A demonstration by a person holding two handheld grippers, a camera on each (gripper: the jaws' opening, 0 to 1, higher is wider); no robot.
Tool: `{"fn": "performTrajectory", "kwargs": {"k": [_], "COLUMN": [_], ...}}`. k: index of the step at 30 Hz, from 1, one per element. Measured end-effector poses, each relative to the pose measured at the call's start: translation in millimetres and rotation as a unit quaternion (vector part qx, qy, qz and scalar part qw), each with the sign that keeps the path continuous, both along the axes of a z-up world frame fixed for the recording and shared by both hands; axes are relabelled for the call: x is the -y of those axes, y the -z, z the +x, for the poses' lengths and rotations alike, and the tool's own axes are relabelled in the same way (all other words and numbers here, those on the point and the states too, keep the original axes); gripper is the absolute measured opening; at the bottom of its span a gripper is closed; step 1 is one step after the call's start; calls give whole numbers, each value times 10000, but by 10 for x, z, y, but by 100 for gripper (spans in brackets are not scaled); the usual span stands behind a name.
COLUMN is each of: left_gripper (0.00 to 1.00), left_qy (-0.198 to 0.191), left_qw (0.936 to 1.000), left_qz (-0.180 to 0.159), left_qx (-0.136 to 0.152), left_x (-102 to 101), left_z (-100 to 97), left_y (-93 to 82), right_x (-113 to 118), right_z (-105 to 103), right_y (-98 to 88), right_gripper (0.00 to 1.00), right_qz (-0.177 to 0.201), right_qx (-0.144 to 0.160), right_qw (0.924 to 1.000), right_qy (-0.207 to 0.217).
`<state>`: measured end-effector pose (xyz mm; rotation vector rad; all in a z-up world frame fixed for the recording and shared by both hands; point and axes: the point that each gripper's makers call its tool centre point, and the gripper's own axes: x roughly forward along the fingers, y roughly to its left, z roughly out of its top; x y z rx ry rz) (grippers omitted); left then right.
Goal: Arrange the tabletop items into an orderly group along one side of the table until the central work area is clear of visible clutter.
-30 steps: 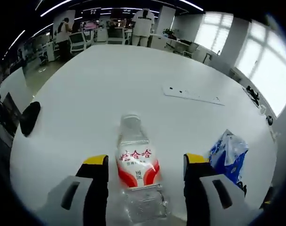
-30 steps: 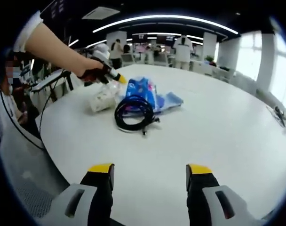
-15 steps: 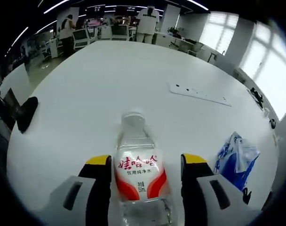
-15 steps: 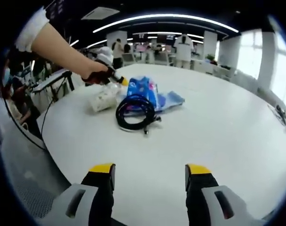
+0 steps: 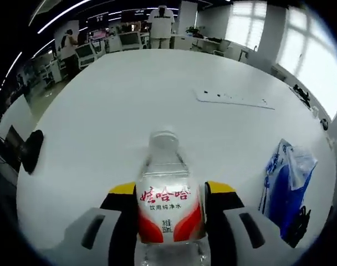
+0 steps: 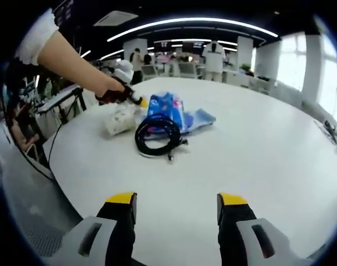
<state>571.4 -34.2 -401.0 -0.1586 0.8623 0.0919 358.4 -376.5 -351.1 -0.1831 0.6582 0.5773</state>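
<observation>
**Left jaws pinch the water bottle; right jaws spread over bare table**

The left gripper has its jaws pressed against both sides of the water bottle, at the red-and-white label, with the cap end pointing away across the table. The right gripper has its jaws spread wide with nothing between them, above the near edge of the table.

The bottle is clear thin plastic and looks largely empty, so it is probably light, a little slippery, and likely to dent under a hard squeeze. The labelled middle, where it is held now, seems the surest place to grip.

Just right of the bottle in the left gripper view lies a blue packet, soft and crinkly by the look of it. In the right gripper view a coiled black cable rests against that packet, floppy and best lifted through the coil. Farther out, a flat white strip lies alone mid-table, and a dark object sits at the left edge.
</observation>
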Motion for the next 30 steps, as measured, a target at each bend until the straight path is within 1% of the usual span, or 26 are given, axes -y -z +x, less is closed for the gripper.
{"fn": "performTrajectory", "kwargs": {"k": [1,2,3,4,6,8,11,13,15,17,20,21,23,25,26,30], "left_gripper": [43,42,41,40,40,39,38,38,38,38,38,38,38,38,38,38], "left_qy": [-34,-146,-249,-365,-347,-266,-262,-359,-427,-459,-393,-387,-363,-362,-367,-368], "left_qw": [10000,9997,9988,9982,9983,9989,9991,9987,9979,9971,9962,9961,9954,9945,9940,9926], "left_qz": [-52,-197,-416,-473,-475,-359,-310,-353,-474,-528,-507,-514,-463,-436,-454,-448], "left_qx": [11,1,65,-14,-60,-134,-101,13,148,313,584,608,760,877,926,1066], "left_x": [-12,-6,15,-19,-48,-62,-59,-89,-84,-123,-167,-171,-197,-233,-283,-356], "left_z": [-4,-11,-7,-44,-74,-147,-240,-274,-311,-309,-321,-325,-350,-366,-340,-328], "left_y": [-5,-11,-46,-32,-27,-38,-85,-151,-257,-365,-573,-596,-715,-802,-827,-936], "right_x": [1,-1,-4,-11,-27,-33,-35,-43,-55,-60,-65,-63,-63,-67,-77,-99], "right_z": [-3,-6,-6,-7,-17,-19,-21,-30,-36,-37,-34,-33,-32,-32,-35,-43], "right_y": [4,5,5,2,5,0,-4,1,7,7,2,2,0,-3,-7,-14], "right_gripper": [59,59,59,58,58,58,58,58,58,58,58,58,58,58,58,58], "right_qz": [-3,-16,-19,-23,-36,-50,-36,-46,-64,-80,-69,-72,-67,-59,-59,-69], "right_qx": [-9,-10,-5,5,1,21,26,16,19,34,61,66,73,79,91,125], "right_qw": [10000,10000,10000,10000,10000,9999,9999,9999,9998,9997,9997,9997,9997,9996,9996,9993], "right_qy": [3,-11,-20,-40,-90,-114,-116,-147,-195,-222,-241,-242,-242,-248,-272,-337]}}
